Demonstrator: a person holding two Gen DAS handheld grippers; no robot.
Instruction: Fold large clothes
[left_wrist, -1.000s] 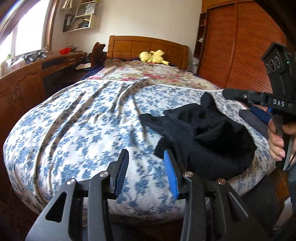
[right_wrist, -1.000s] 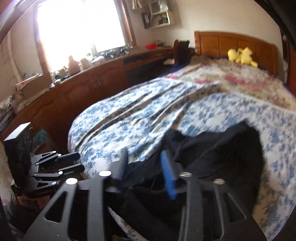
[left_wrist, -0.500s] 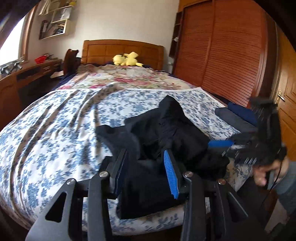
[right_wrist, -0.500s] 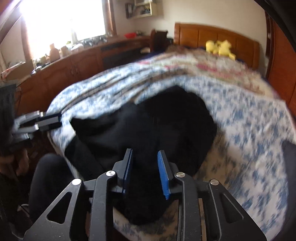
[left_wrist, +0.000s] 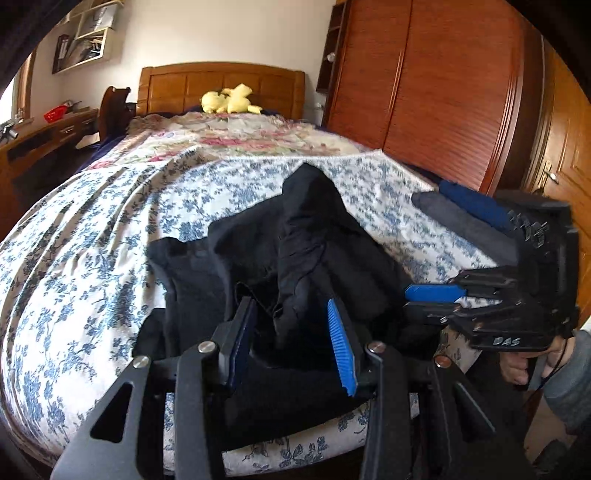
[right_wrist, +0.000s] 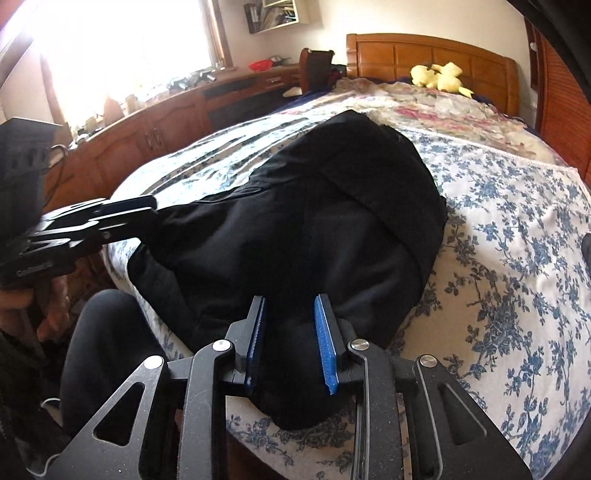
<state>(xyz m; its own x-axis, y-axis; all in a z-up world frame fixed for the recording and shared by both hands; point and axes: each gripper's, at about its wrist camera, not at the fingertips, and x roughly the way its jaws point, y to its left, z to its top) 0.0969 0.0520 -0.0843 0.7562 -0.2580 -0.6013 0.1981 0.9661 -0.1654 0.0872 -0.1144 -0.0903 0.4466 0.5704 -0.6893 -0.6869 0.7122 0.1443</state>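
Observation:
A crumpled black garment (left_wrist: 314, 229) lies heaped near the foot edge of the bed, on a blue-flowered bedspread (left_wrist: 92, 240). My left gripper (left_wrist: 290, 302) hovers open over its near folds, with cloth showing in the gap and neither pad pressing. In the right wrist view the left gripper (right_wrist: 153, 208) reaches the garment (right_wrist: 332, 206) from the left, tips at its edge. My right gripper (right_wrist: 290, 298) has narrowed onto the hem that hangs over the bed edge, and black cloth fills the gap between its blue pads. The left wrist view shows the right gripper (left_wrist: 406, 300) at the garment's right side.
A dark grey folded piece (left_wrist: 461, 225) and a blue one (left_wrist: 476, 203) lie at the bed's right edge. A yellow plush toy (left_wrist: 229, 101) sits by the headboard. A wooden wardrobe (left_wrist: 443, 92) stands to the right, low cabinets (right_wrist: 147, 136) to the left. A person's dark-clad knee (right_wrist: 99, 332) is by the bed.
Both grippers have moved in over the black garment from beside it. The right gripper sank to the hem and narrowed its jaws around the cloth. The left gripper's gap is unchanged.

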